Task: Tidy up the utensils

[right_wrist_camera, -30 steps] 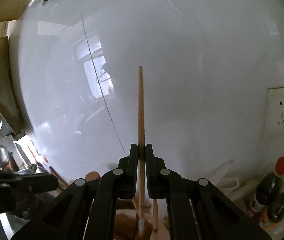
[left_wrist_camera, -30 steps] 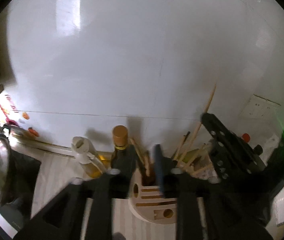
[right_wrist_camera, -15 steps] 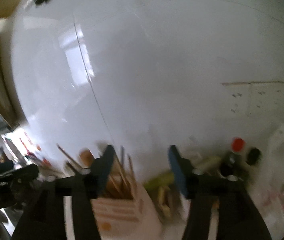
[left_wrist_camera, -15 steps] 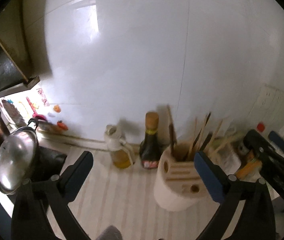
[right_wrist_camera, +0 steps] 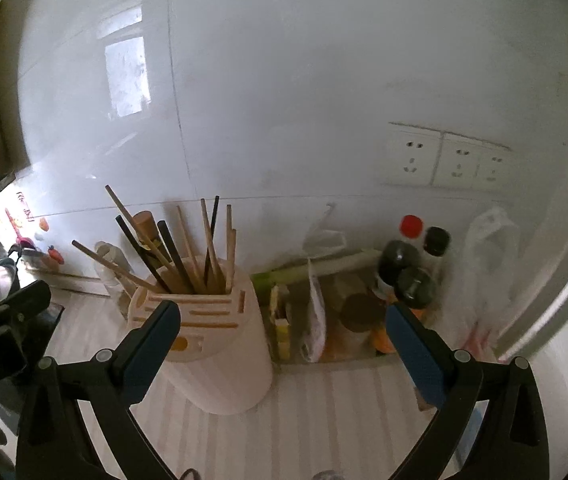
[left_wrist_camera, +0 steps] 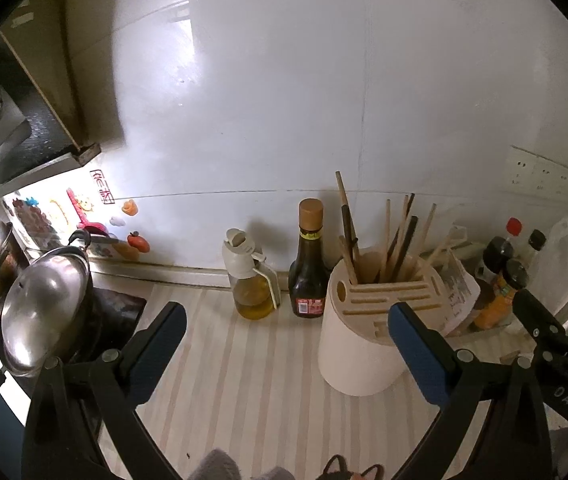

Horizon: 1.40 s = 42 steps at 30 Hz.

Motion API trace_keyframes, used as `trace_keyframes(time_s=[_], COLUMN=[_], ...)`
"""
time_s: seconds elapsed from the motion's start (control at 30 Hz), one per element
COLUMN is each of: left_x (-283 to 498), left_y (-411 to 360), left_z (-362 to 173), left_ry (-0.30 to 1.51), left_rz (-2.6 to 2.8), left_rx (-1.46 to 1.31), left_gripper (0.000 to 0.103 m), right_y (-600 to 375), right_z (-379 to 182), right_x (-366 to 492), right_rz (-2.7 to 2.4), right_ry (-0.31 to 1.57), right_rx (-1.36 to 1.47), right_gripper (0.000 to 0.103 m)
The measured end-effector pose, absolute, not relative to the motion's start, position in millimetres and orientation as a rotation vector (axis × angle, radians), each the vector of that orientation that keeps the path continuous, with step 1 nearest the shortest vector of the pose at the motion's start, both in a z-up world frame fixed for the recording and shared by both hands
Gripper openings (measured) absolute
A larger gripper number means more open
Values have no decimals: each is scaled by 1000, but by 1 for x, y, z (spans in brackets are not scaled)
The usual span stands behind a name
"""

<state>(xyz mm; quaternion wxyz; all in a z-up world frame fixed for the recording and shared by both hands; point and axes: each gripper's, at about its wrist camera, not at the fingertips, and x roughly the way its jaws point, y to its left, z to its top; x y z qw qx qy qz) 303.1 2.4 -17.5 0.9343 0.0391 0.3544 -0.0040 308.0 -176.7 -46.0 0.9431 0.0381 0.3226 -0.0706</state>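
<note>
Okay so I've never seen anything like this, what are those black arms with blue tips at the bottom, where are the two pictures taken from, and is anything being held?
Those are hand-held grippers, one in each of a person's hands, each with a camera looking along its two fingers. One picture looks out from the left gripper, the other from the right gripper. The blue tips are the pads on the fingers. Both grippers are open and hold nothing. On the striped counter stands a pale holder full of chopsticks. Beside it, in the left view, are an oil bottle and a dark sauce bottle, with a steel pot further left.
</note>
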Motion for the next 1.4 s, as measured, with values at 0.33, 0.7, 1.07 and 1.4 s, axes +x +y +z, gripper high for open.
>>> trace_keyframes(time_s=[0.33,0.7,1.07,1.4], left_x=[218,102,53,47], left_y=[-1,7,17,22], left_z=[23,65,80,81], left_ry=[658,621,624,614], left_rz=[-13,47,52,45], left_rx=[59,40,41,73], left_gripper=[103,103,103,103], right_y=[-181,-175,-162,-153], right_z=[8,62,81,88], right_x=[224,102,34,23], right_rz=[-174,-142,-132,-157], right_ry=[568,498,492,471], right_rx=[44,9,14,6], right_gripper=[103,103,103,103])
